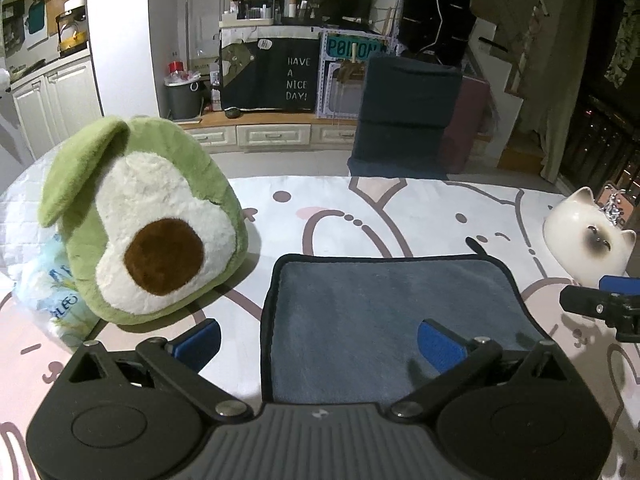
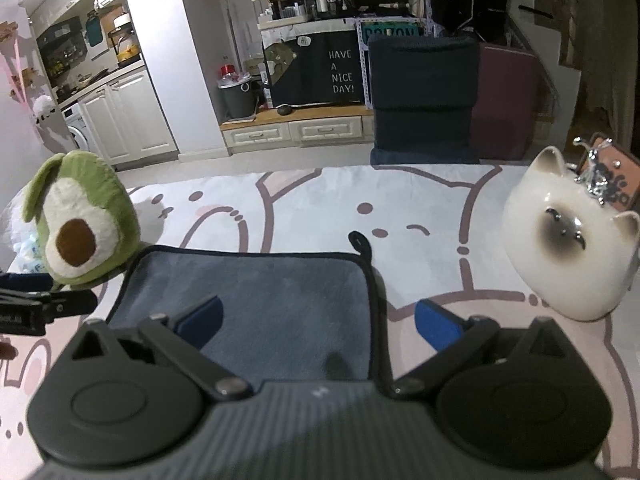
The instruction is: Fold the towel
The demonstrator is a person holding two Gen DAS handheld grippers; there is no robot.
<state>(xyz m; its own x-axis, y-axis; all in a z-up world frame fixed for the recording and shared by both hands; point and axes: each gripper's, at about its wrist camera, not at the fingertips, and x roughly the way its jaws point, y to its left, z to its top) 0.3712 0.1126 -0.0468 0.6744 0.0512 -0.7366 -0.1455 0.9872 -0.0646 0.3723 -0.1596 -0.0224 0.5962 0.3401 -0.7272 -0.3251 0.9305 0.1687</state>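
A grey-blue towel (image 1: pixel 384 312) with black trim lies flat on the patterned table cover, also in the right wrist view (image 2: pixel 264 292). Its black hanging loop (image 2: pixel 360 246) sticks out at the far right corner. My left gripper (image 1: pixel 320 340) is open, straddling the towel's near left edge: left finger off the towel, right finger above it. My right gripper (image 2: pixel 320 324) is open, straddling the towel's near right edge. The right gripper's tip also shows at the right of the left wrist view (image 1: pixel 600 304), and the left gripper at the left of the right wrist view (image 2: pixel 48 308).
A green avocado plush (image 1: pixel 144 216) stands left of the towel with a plastic pack (image 1: pixel 52 288) beside it. A white ceramic cat (image 2: pixel 568 240) stands right of the towel. The table's far edge (image 1: pixel 360 178) lies beyond, then floor, a dark chair and cabinets.
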